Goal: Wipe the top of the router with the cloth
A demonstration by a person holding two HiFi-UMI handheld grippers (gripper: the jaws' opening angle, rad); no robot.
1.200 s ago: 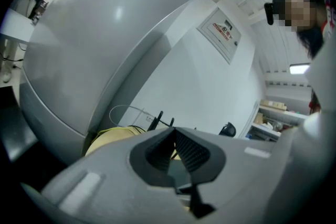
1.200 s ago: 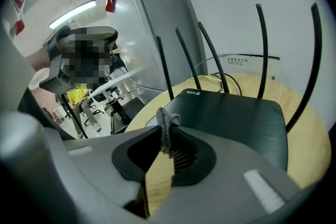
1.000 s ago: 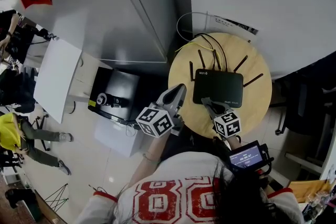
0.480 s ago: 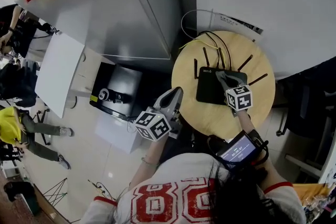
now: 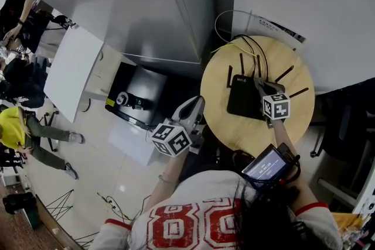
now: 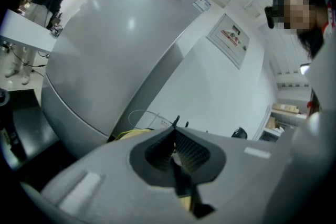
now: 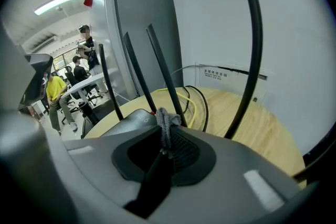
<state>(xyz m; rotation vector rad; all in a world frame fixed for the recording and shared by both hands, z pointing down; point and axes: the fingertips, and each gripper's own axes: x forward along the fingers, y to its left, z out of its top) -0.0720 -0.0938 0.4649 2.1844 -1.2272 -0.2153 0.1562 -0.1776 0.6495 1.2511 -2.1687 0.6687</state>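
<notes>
Your right gripper (image 7: 170, 113) is clamped shut on the grey cloth (image 7: 164, 126), and since a second ago it has slid from the near edge of the router (image 5: 243, 96) to its far right corner. Your left gripper (image 6: 175, 131) is closed on nothing, just off the left of the round wooden table (image 5: 234, 132). The router lies flat and black on that table, antennas (image 7: 252, 60) raised; its white print is too small to read

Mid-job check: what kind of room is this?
Probably an open office or workroom: people seated by a white desk, a ceiling strip light, and a router on a round wooden table.
</notes>
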